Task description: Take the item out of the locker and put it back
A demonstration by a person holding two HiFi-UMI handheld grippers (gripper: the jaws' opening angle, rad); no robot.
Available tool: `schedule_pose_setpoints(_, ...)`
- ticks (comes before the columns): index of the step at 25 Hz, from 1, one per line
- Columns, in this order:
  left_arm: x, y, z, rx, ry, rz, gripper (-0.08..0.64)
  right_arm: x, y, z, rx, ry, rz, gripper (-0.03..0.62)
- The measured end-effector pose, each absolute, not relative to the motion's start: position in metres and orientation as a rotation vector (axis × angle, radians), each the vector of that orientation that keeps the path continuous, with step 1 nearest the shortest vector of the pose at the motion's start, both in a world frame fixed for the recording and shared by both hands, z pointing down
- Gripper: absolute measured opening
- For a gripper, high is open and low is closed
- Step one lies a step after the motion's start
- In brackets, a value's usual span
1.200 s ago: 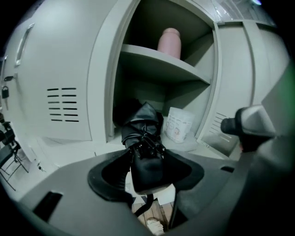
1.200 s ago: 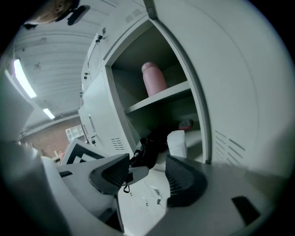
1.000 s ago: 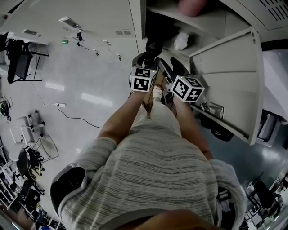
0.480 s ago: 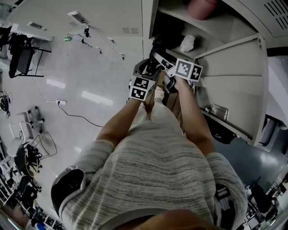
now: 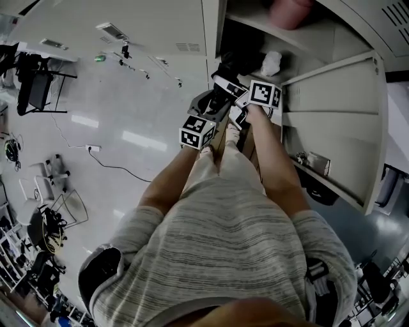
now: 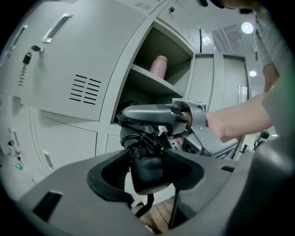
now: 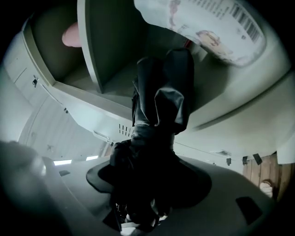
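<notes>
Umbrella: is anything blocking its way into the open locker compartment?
Nothing visible blocks the opening: the locker door stands swung aside. The black umbrella points into the compartment. A white packet lies inside, to one side of the umbrella's far end, and may crowd it.

Open locker door [image 5: 332,121] walls off the right side and closed locker fronts [image 6: 69,78] wall off the left, so the only way in is straight through the mouth. A shelf [image 6: 156,80] splits the opening. A pink item [image 5: 291,11] sits on the upper level with room beside it. The folded umbrella [image 6: 133,133] fills the lower mouth, with a white packet [image 5: 271,62] just beside it, deeper in.
</notes>
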State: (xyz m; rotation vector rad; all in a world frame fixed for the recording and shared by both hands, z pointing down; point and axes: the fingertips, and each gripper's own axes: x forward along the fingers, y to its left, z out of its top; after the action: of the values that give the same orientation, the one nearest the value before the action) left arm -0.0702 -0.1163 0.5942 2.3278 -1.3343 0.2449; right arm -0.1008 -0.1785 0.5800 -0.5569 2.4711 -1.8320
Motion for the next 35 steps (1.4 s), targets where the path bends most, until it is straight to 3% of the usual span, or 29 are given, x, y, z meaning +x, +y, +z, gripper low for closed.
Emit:
schedule_pose_setpoints(7,-0.073,-0.098,0.591,2.375,-1.293,0.23,0.233,-0.099,-0.161,0.575,-0.622,2.485,-1.779,0.267)
schedule_pose_setpoints(18,-0.067,-0.043,0.538,2.553,-1.248,0.188,0.24,-0.089,-0.105,0.519,-0.641,2.479,-1.592,0.258)
schedule_pose_setpoints(23,-0.067,-0.016,0.526,2.634,-1.149,0.292,0.331,-0.084,-0.101,0.479,-0.658,2.506,-1.417,0.256)
schedule_pose_setpoints(27,-0.082,0.001,0.521,2.63,-1.142,0.338,0.345,-0.079,-0.095,0.455,-0.677,2.582,-1.298,0.256)
schedule_pose_setpoints(35,-0.091,0.031,0.439,2.813,-0.924,0.043,0.324,-0.064,-0.061,0.429,-0.672,2.74,-1.091,0.256)
